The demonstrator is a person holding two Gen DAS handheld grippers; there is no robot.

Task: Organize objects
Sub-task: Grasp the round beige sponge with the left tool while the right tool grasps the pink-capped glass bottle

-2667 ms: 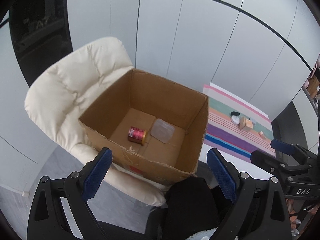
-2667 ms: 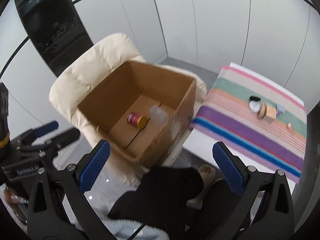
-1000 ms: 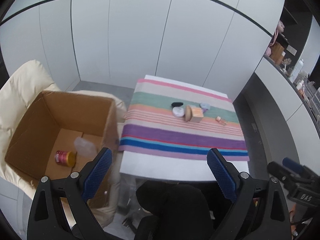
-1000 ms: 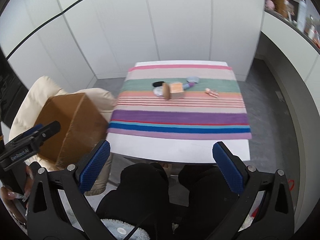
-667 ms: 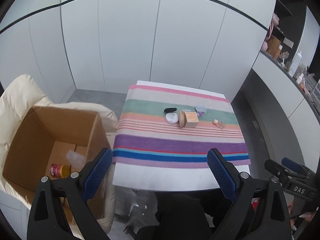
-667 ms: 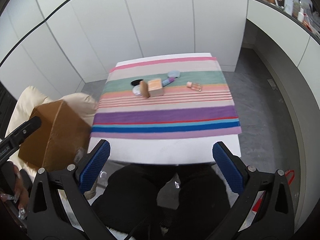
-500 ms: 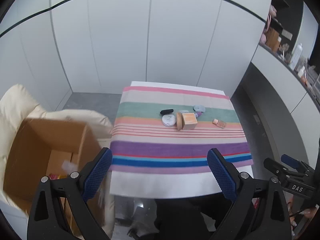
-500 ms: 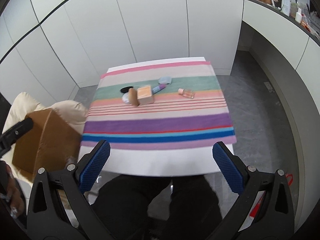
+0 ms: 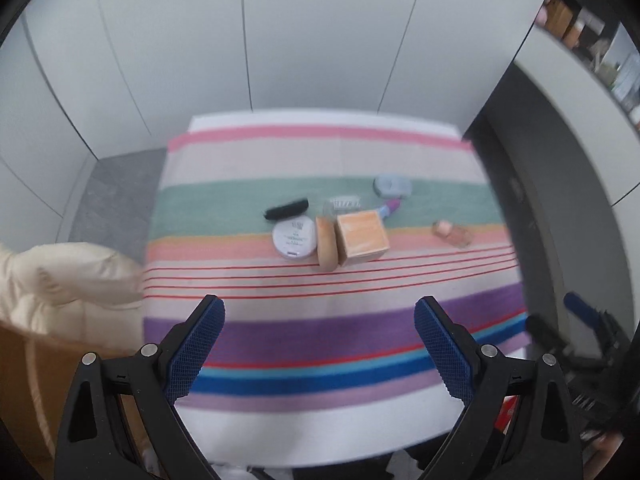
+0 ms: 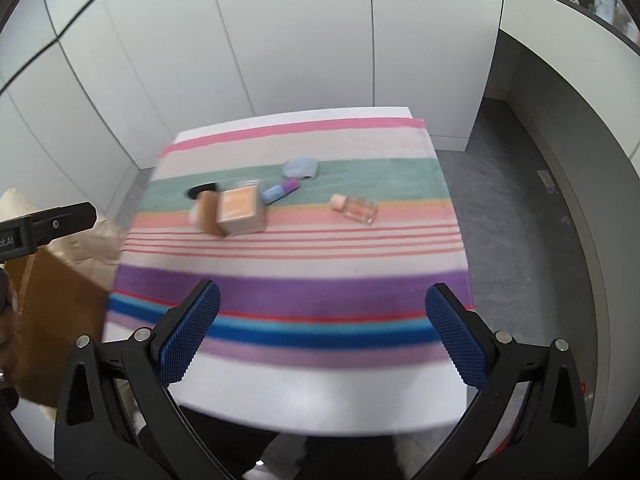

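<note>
Several small items lie on a striped tablecloth (image 9: 320, 332): an orange box (image 9: 362, 234) with a tan disc (image 9: 326, 246) leaning on it, a white round compact (image 9: 294, 237), a black oblong case (image 9: 286, 210), a pale blue case (image 9: 392, 187), a purple tube (image 9: 390, 207) and a small pink bottle (image 9: 452, 234). The right wrist view shows the orange box (image 10: 240, 210), pink bottle (image 10: 356, 208) and blue case (image 10: 301, 168). My left gripper (image 9: 318, 344) and right gripper (image 10: 322, 328) are both open and empty, above the table's near edge.
A cream padded chair (image 9: 60, 284) with a cardboard box (image 10: 56, 320) stands left of the table. White wall panels rise behind. A grey counter (image 10: 580, 92) runs along the right. The person's dark-clad legs (image 10: 240, 452) are below the table edge.
Both grippers have swung right from the cardboard box and moved closer to the table. The items now look larger, and the box has slid to the left edge of view.
</note>
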